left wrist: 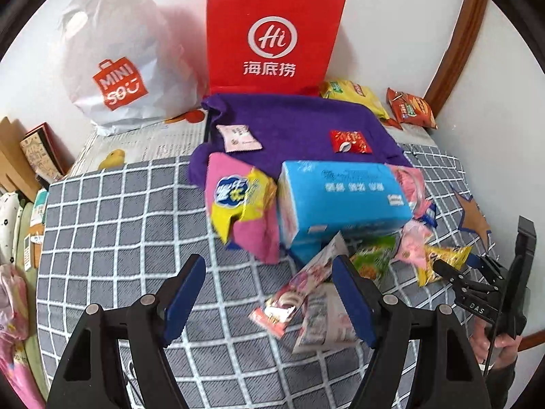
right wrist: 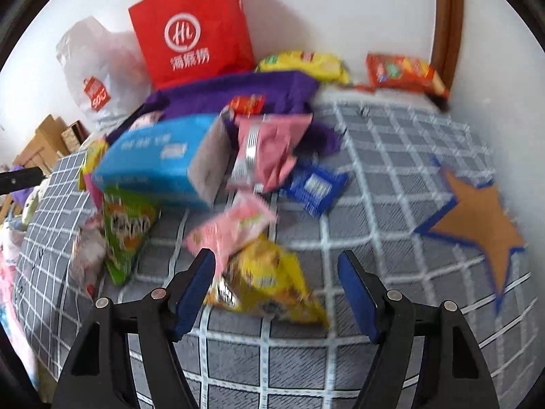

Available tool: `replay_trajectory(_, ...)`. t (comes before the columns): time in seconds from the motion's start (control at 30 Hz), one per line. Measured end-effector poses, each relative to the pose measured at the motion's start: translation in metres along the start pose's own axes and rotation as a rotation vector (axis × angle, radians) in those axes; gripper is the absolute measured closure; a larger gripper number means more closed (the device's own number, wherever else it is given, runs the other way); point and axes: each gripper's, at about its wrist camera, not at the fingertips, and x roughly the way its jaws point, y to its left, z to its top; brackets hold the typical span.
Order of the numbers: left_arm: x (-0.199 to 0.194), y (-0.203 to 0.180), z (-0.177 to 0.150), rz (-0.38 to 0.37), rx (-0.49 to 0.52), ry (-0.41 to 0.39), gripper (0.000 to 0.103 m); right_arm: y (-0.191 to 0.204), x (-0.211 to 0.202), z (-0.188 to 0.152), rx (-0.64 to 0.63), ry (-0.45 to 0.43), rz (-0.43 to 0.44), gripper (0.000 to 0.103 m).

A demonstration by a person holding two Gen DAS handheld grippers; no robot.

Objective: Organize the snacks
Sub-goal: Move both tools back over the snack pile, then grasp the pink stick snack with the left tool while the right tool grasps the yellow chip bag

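Note:
Snack packets lie scattered on a grey checked cover. A pink-and-white packet lies between my open left gripper's fingers. A green packet, a pink packet and a yellow packet lie to its right. A blue tissue pack and a pink-yellow pack sit further back. My right gripper is open over the yellow packet, with the pink packet and green packet beyond. The right gripper also shows in the left wrist view.
A red paper bag and a white plastic bag stand against the back wall. A purple cloth holds two small packets. Yellow and orange chip bags lie at the back right. A blue packet lies mid-bed.

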Motion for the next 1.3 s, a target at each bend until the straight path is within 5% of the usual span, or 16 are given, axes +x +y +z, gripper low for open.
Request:
replay_trajectory(0.3,0.005,0.024,-0.03,0.015,-0.053,0.031,0.028,0.012,-0.004,-0.025,0.0,-0.029,-0.013,0.058)
replay_trajectory(0.5,0.02,0.024,-0.044,0.005,-0.052,0.054,0.028,0.012,-0.023,-0.033,0.042,-0.055,0.011,0.068)
replay_trajectory(0.83,0.054,0.012,-0.04,0.02,0.015,0.091,0.03,0.017,-0.027,-0.045,0.041,-0.054,0.022,0.066)
replay_trajectory(1.13,0.081,-0.019,-0.034,-0.048,0.131,0.14,0.031,0.022,-0.009,-0.039,0.015,-0.026,0.018,0.056)
replay_trajectory(1.3,0.09,-0.039,-0.034,-0.017,0.197,0.124,0.031,0.019,-0.007,-0.037,0.03,-0.023,0.009,0.047)
